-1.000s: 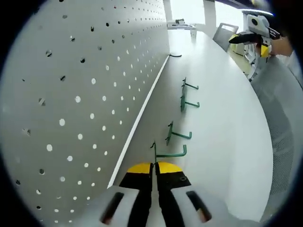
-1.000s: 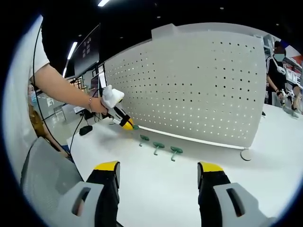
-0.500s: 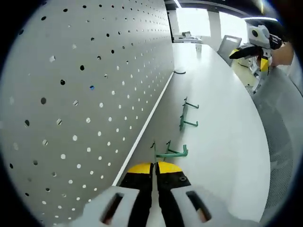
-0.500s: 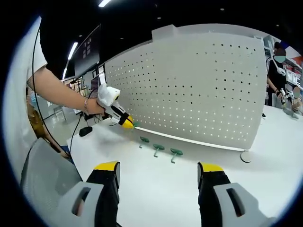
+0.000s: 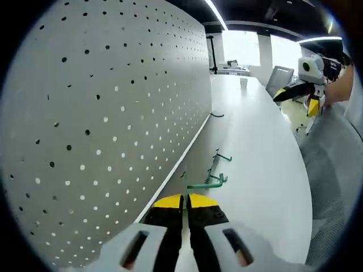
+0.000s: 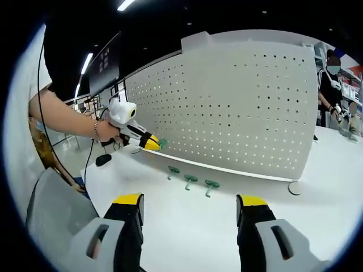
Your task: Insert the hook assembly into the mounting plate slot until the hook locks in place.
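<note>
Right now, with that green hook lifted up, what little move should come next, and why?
Probably swing the left hand-held gripper toward the pegboard and aim the green hook at a hole: the hook is pinched and raised above the table, but not yet touching the board.

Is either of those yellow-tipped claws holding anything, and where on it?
Yes: the left gripper pinches a green hook at its stem's near end. The right gripper is open, empty.

Green wire hook [image 5: 205, 184] held clear of the bench, just beside the pegboard face, long arm pointing away with an upturned tip. White pegboard [image 6: 238, 107] stands upright along the bench's far edge, covered in rows of small round holes. Three more green hooks [image 6: 190, 179] lie in a row below it.
</note>
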